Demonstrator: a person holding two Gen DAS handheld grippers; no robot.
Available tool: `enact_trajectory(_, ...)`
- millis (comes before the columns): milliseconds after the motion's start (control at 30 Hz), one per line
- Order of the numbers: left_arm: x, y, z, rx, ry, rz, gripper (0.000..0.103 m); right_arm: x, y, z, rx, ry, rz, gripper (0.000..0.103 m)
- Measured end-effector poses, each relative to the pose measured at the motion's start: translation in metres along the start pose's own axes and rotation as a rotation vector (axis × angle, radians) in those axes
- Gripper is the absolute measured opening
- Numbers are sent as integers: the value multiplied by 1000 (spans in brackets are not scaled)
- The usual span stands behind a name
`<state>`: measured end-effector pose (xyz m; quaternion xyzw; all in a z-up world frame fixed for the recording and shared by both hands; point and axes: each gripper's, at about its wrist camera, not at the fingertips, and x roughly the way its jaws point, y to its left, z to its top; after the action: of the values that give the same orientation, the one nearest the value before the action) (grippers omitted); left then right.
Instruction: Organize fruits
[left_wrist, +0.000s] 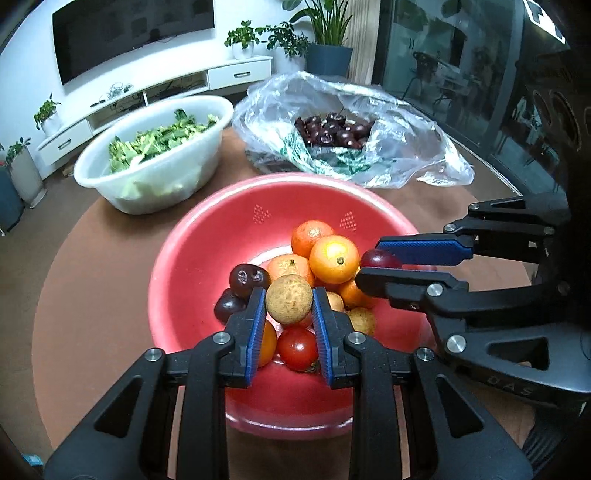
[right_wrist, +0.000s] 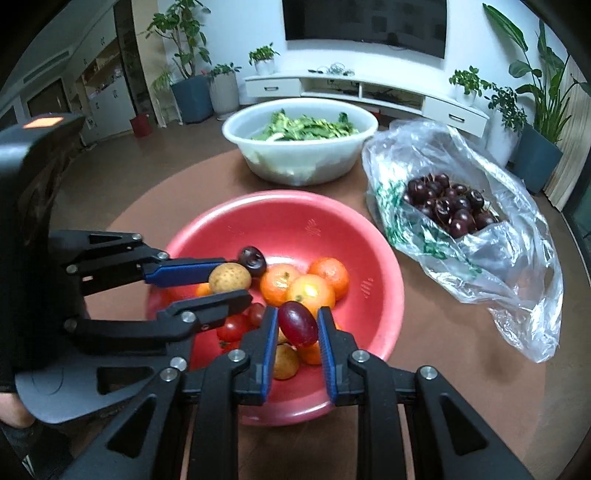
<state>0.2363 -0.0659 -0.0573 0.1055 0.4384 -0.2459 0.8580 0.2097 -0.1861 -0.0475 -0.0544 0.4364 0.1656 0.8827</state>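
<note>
Through the left wrist camera I see my left gripper (left_wrist: 289, 308) clamped on a small tan, rough-skinned round fruit (left_wrist: 289, 299), the blue pads (left_wrist: 258, 325) pressing on either side of it. It hangs over the red bowl (left_wrist: 207, 258), which holds oranges (left_wrist: 334, 258), a cherry tomato (left_wrist: 297, 348) and dark cherries (left_wrist: 249, 280). To the right, my right gripper (left_wrist: 380, 260) reaches in from the side with a dark red grape (left_wrist: 380, 259) nipped at its tips. Behind the bowl sit a white basin of greens (left_wrist: 155, 155) and an open plastic bag of cherries (left_wrist: 332, 133).

I judge both pieces are being carried out of the bowl for sorting. To do this well, I keep the squeeze even: the tan fruit is round and could roll out of flat pads if I tilt.

From the right wrist camera, the grape (right_wrist: 298, 324) sits between narrow fingers (right_wrist: 271, 332), held by its long sides, over the near rim of the bowl (right_wrist: 384, 258). The left gripper (right_wrist: 229, 278) shows at the left with the tan fruit (right_wrist: 229, 277) pinched at its tips, just beside a cherry (right_wrist: 252, 261) that lies in the bowl. The bag (right_wrist: 461, 221) lies to the right, the basin (right_wrist: 299, 147) beyond.

The grape is soft, so I would not tighten further. The two grippers are close together; I would move them apart before lowering either one, and release only low over a chosen spot, so nothing bounces.
</note>
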Motion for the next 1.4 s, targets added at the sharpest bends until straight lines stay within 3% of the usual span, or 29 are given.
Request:
enact_trajectory(233, 15, 1, -5, -8, 9, 15, 24, 14, -1, -6, -11, 33, -35, 24)
enact_trajectory(633, 9, 1, -7, -16, 5, 31, 26, 16, -3, -7, -20, 38, -49, 24)
enact_trajectory(700, 7, 0, -7, -15, 2, 36, 31, 16, -4, -7, -16, 40, -50, 25)
enact_trajectory(800, 1, 1, -9, -14, -10, 57, 52, 16, -6, -6, -5, 37, -52, 25)
enact_trajectory(900, -6, 4, -11, -35, -26, 45, 65, 14, -6, -6, -4, 35, -62, 25)
enact_trajectory(1000, -22, 3, -14, -38, -61, 48, 75, 12, -6, -6, 1, 32, -65, 26)
enact_trajectory(1033, -27, 2, -15, -38, -74, 51, 77, 9, -5, -6, 2, 27, -67, 28)
enact_trajectory(1100, -42, 2, -20, -46, -108, 63, 96, 3, -5, -6, 12, 12, -72, 45)
enact_trajectory(1133, -50, 3, -23, -58, -130, 73, 102, 0, -5, -7, 18, 1, -69, 47)
enact_trajectory(1200, -68, 6, -32, -88, -185, 102, 103, -11, -3, -7, 38, -29, -68, 58)
enact_trajectory(1400, -122, 3, -61, -143, -309, 228, 103, -48, 8, -16, 83, -144, -50, 75)
